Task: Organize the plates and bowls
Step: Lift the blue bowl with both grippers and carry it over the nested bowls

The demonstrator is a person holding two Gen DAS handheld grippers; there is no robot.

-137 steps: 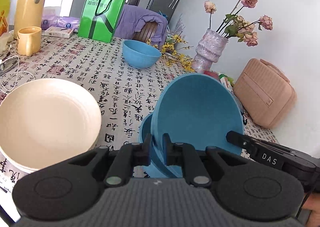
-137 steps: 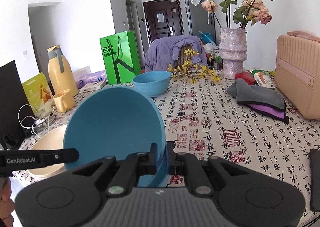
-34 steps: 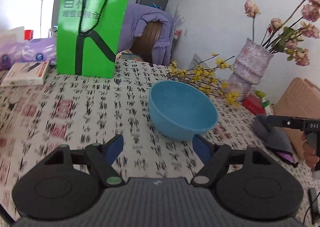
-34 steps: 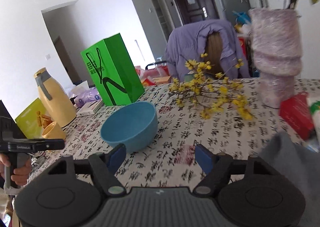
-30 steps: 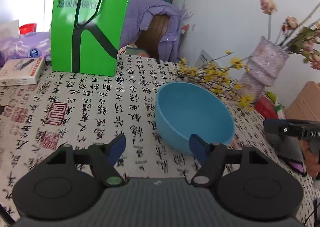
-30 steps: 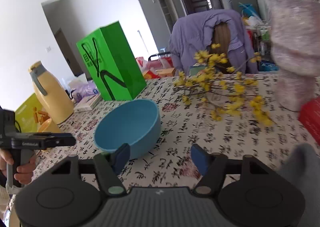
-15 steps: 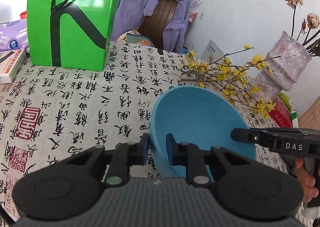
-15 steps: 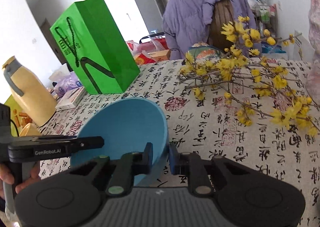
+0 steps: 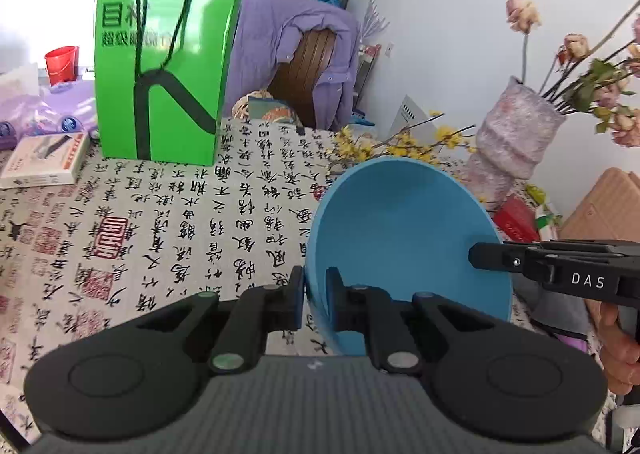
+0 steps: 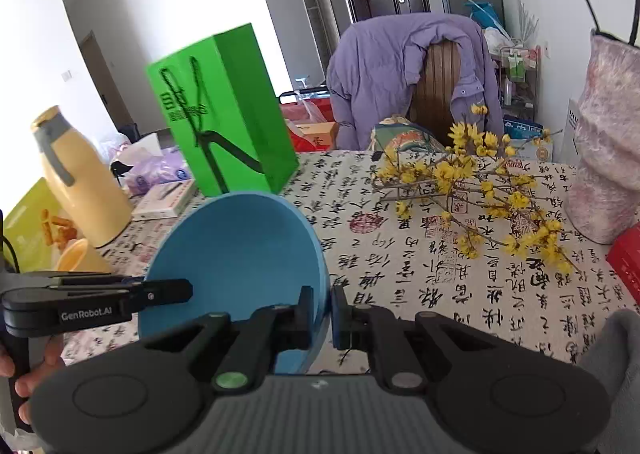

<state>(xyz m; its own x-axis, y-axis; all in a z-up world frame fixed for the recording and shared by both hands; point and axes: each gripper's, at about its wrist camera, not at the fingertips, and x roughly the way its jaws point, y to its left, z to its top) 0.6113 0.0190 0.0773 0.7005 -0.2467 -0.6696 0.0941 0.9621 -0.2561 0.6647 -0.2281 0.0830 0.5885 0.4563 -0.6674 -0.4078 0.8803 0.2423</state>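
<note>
A light blue bowl (image 9: pixel 404 238) is held between both grippers above the calligraphy tablecloth. My left gripper (image 9: pixel 315 300) is shut on the bowl's left rim. My right gripper (image 10: pixel 322 312) is shut on its right rim; the bowl (image 10: pixel 236 254) shows in the right wrist view with its inside facing the camera. Each gripper shows in the other's view, the right one (image 9: pixel 492 256) and the left one (image 10: pixel 176 292). The plates are out of view.
A green paper bag (image 9: pixel 164 65) stands at the back, a book (image 9: pixel 44 159) beside it. Yellow flower twigs (image 10: pixel 476 181) and a pink vase (image 9: pixel 516 137) lie to the right. A yellow flask (image 10: pixel 76 181) and mug (image 10: pixel 80 256) stand left. A chair with a purple jacket (image 10: pixel 412 73) is behind the table.
Both grippers reached the blue bowl open, closed on its opposite rims, and have now lifted and tilted it off the table.
</note>
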